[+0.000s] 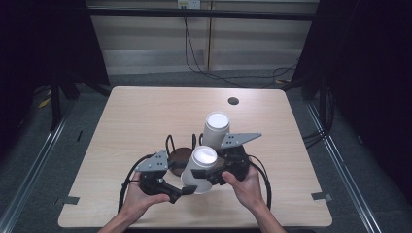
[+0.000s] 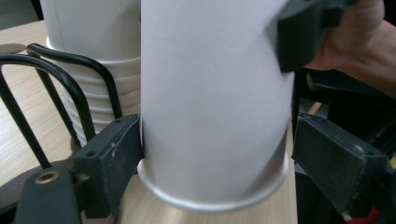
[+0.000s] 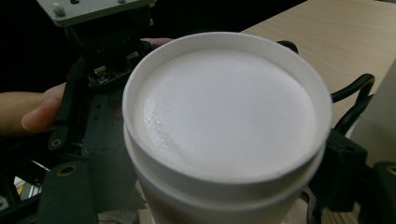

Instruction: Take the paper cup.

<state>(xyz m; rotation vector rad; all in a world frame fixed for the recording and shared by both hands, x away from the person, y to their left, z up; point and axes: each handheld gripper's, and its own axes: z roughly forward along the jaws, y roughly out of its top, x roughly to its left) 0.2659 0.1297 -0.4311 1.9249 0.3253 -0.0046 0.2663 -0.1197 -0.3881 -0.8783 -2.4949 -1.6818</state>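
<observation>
Left gripper (image 1: pixel 187 190): you are holding it low at the near left of the tabletop (image 1: pixel 141 116), and its jaws are straddling the rim end of the single cup (image 1: pixel 199 170); in the left gripper view one pad is touching the cup's wall by the rolled rim while the other is standing just off it, so count this gripper as open around the cup, not clamped.
Right gripper (image 1: pixel 209 172): you are bringing it in from the near right, and its jaws are sitting on either side of the same cup further up the wall; whether they are squeezing you cannot tell from these views.
Single cup: it is hanging upside down and tilted between your two grippers, closed base (image 3: pixel 229 112) facing up and away from you, open rim (image 2: pixel 210 198) facing down toward you.
Long axis: it is running from the rim by your left gripper up to the base by your right gripper.
Cup stack (image 1: pixel 215 131): it is standing inverted in the black wire holder (image 1: pixel 171 145), just behind and right of the held cup and close to it.
Nearer hand: your left hand (image 1: pixel 141 199) is sitting at the rim, your right hand (image 1: pixel 245 187) at the mid-wall.
Deciding relation: the stack is lying beyond the cup's base end, so any move toward it is going base first, I judge.
</observation>
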